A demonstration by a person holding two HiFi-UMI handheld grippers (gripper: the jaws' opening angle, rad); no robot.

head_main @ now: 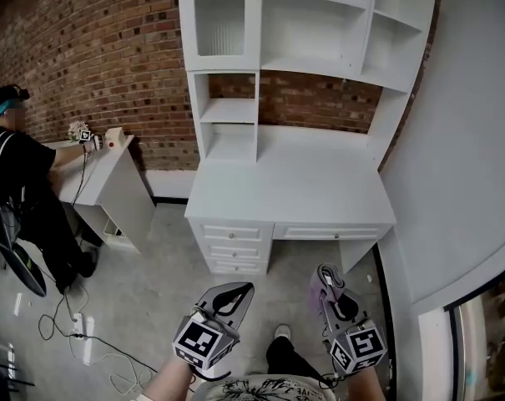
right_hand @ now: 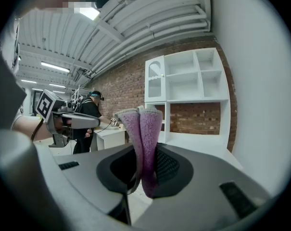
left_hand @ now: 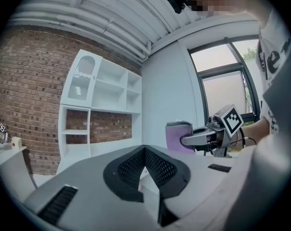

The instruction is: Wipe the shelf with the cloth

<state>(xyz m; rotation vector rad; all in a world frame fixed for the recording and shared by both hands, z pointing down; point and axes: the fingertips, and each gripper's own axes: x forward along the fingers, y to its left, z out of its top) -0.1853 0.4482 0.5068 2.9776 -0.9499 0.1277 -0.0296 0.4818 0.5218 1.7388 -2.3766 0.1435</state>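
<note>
Head view: you stand back from the shelf (head_main: 319, 48), which rises above a white desk (head_main: 290, 186). Both grippers are low, near your body and well apart from the shelf. Your left gripper (head_main: 235, 295) has its jaws pressed together. Your right gripper (head_main: 331, 289) carries the purple cloth (head_main: 320, 281). A person (head_main: 18, 174) stands at a small table (head_main: 114, 170) far left.

Left gripper view: your left gripper (left_hand: 146, 152) is closed tip to tip with nothing between the jaws. The right gripper (left_hand: 196, 138) shows beyond it with the cloth (left_hand: 176, 134) at its tip, and the shelf (left_hand: 102, 95) stands against the brick wall.

Right gripper view: your right gripper (right_hand: 144, 170) pinches the folded cloth (right_hand: 147, 129), which stands upright out of the jaws. The shelf (right_hand: 188, 81) is behind it, and the left gripper (right_hand: 80, 121) is at the left.
</note>
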